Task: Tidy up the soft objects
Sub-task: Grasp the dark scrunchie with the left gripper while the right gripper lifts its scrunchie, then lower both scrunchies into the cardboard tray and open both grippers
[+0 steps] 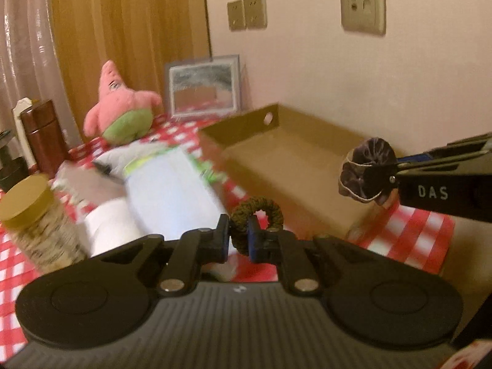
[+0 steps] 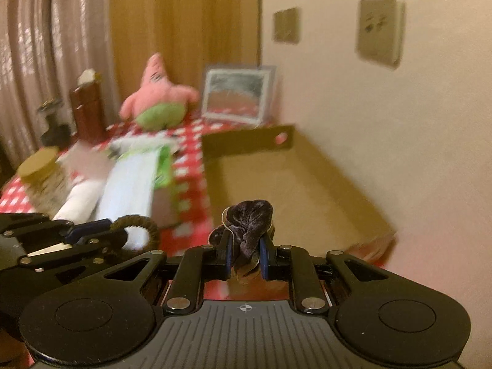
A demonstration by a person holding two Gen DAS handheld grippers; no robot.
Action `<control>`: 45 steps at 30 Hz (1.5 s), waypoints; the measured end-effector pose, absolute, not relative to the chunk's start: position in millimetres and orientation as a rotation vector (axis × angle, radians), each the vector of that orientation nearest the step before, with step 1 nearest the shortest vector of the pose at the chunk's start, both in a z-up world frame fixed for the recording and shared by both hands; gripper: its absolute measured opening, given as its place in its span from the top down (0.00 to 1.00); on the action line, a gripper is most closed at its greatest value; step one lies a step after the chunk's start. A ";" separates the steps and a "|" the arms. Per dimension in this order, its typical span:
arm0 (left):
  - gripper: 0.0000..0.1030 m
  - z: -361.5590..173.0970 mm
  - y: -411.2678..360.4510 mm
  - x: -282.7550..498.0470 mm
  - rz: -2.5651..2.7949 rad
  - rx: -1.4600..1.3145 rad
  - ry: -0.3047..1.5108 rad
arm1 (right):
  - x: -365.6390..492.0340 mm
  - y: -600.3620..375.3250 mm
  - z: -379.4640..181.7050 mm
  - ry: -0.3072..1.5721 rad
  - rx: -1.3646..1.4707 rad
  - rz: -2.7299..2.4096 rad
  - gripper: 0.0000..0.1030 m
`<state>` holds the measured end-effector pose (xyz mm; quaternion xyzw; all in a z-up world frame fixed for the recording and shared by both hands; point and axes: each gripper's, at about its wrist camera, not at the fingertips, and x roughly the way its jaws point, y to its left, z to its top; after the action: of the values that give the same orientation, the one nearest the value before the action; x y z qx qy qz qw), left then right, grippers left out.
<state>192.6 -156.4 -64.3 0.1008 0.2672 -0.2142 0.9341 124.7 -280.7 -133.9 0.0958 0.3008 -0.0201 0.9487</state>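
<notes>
My left gripper point(image 1: 238, 235) is shut on an olive-brown braided hair tie point(image 1: 258, 212), held above the red checked tablecloth point(image 1: 409, 230). In the right wrist view the left gripper point(image 2: 112, 226) comes in from the left with the same hair tie point(image 2: 138, 223). A dark purple velvet scrunchie point(image 2: 250, 220) is pinched in my right gripper point(image 2: 244, 246); from the left wrist camera that scrunchie point(image 1: 366, 156) and right gripper point(image 1: 379, 173) hang over the near right corner of the open cardboard box point(image 1: 295, 160). The box point(image 2: 295, 178) looks empty.
A pink and green star plush point(image 1: 121, 107) sits at the back by a framed picture point(image 1: 203, 87). White packets point(image 1: 166, 184), a paper roll point(image 1: 107, 227), a cork-lidded jar point(image 1: 33, 215) and a brown wooden post point(image 1: 43, 135) crowd the left. The wall runs along the right.
</notes>
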 end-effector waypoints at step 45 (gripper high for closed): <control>0.35 -85.9 -204.8 244.8 -0.474 0.184 0.525 | 191.2 -392.0 -165.7 0.595 0.393 -0.146 0.31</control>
<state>244.8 -204.8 -85.9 0.0899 0.2566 -0.2318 0.9340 191.2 -392.0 -165.7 0.1924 0.2910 -0.0715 0.9344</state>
